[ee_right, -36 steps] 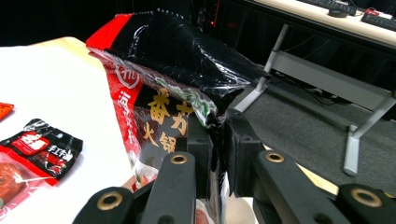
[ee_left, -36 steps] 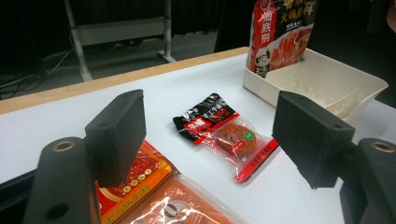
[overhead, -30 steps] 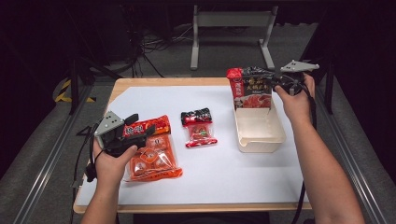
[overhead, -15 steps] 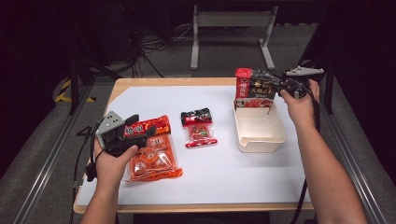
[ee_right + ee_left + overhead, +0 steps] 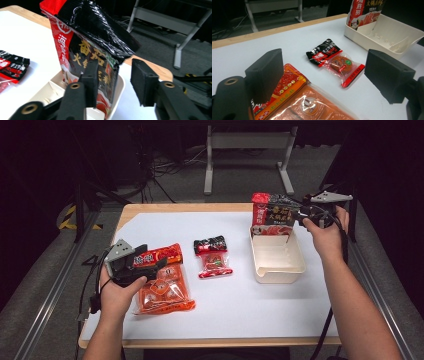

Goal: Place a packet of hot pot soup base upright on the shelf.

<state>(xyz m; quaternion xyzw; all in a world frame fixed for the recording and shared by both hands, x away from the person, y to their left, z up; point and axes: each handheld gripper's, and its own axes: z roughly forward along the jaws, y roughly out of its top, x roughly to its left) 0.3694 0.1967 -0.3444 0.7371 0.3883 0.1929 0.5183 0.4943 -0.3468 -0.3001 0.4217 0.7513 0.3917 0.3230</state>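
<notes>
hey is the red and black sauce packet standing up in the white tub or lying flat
Standing up. The packet rises on end from the far end of the tub, leaning a little, beside the right gripper, whose jaws have just been opening off it.

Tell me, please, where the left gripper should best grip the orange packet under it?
Probably the orange packet's flat red header strip, from above: it lies flat on the table, and that sealed end looks thinner than the lumpy body. The left gripper hangs open right over it.

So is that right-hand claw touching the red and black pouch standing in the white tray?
Cannot tell. In the right gripper view the right gripper, jaws just opening, shows a gap at one jaw; the other overlaps the pouch.
</notes>
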